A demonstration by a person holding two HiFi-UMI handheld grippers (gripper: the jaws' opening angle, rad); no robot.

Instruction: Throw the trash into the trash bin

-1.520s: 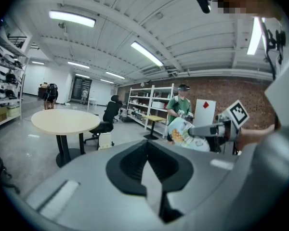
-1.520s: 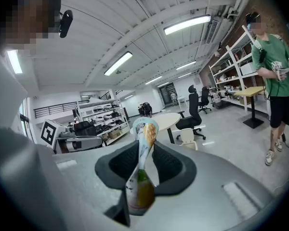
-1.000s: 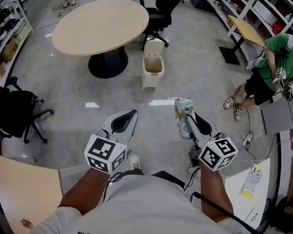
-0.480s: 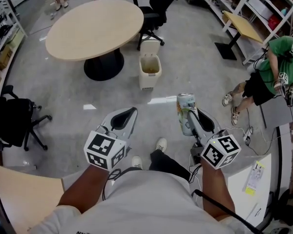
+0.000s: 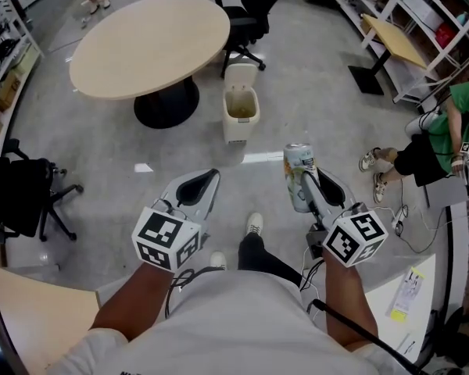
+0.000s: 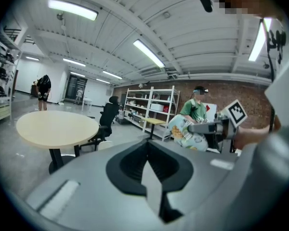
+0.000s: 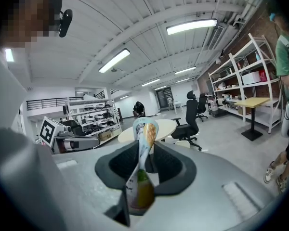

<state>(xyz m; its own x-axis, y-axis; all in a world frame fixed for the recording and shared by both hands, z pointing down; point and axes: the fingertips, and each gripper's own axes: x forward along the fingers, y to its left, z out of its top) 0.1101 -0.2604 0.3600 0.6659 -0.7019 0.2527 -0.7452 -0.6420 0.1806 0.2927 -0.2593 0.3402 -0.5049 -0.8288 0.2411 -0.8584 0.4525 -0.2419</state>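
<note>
A can (image 5: 298, 170) is being held over the floor, well apart from the trash bin (image 5: 241, 116).
Head view: the right gripper (image 5: 301, 181) is clamping the can, the left gripper (image 5: 201, 189) is hanging beside it, and the open bin is standing ahead, near the round table (image 5: 148, 45). Left gripper view: its jaws are sitting together with nothing between them. Right gripper view: the jaws are pressing on the can's sides.
</note>
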